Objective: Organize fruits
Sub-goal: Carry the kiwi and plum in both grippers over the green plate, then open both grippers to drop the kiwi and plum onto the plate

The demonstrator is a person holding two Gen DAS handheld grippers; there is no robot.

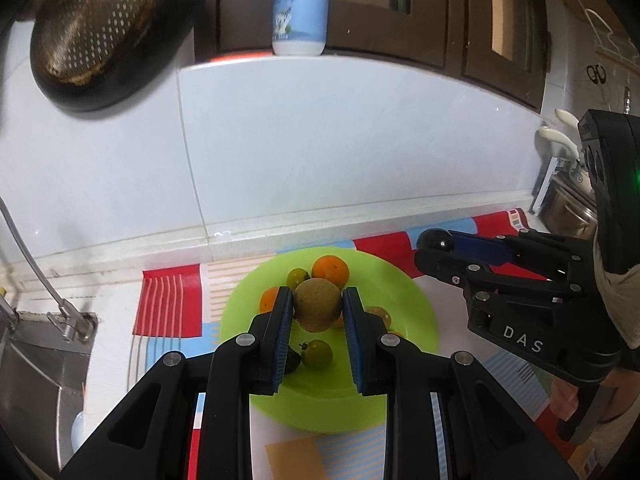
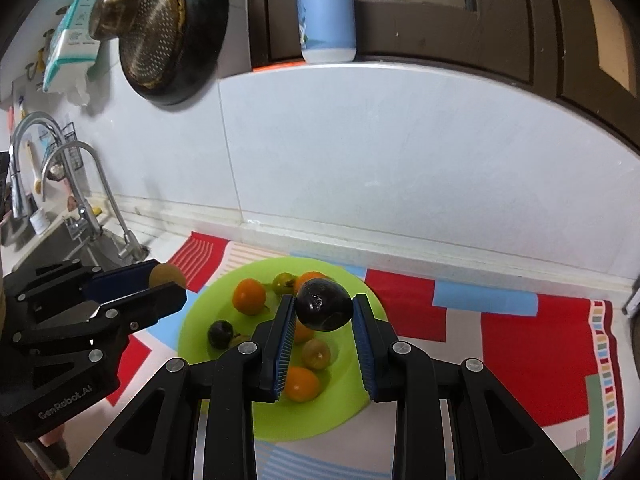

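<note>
At frame centre, the left gripper [image 1: 317, 308] clamps a brown round fruit [image 1: 318, 303] above the green plate [image 1: 404, 304]. Only the right wrist view shows the right gripper [image 2: 324, 312] clamped on a dark plum [image 2: 324, 307], with 2 faucets [image 2: 76, 184] at left.

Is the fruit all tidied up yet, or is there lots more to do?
Hard to say what is finished, as no sorted pile shows. In hand: the left gripper holds a brownish round fruit and the right gripper holds a dark purple fruit, both above the green plate. Left: oranges and small greenish fruits sit on the plate.
</note>
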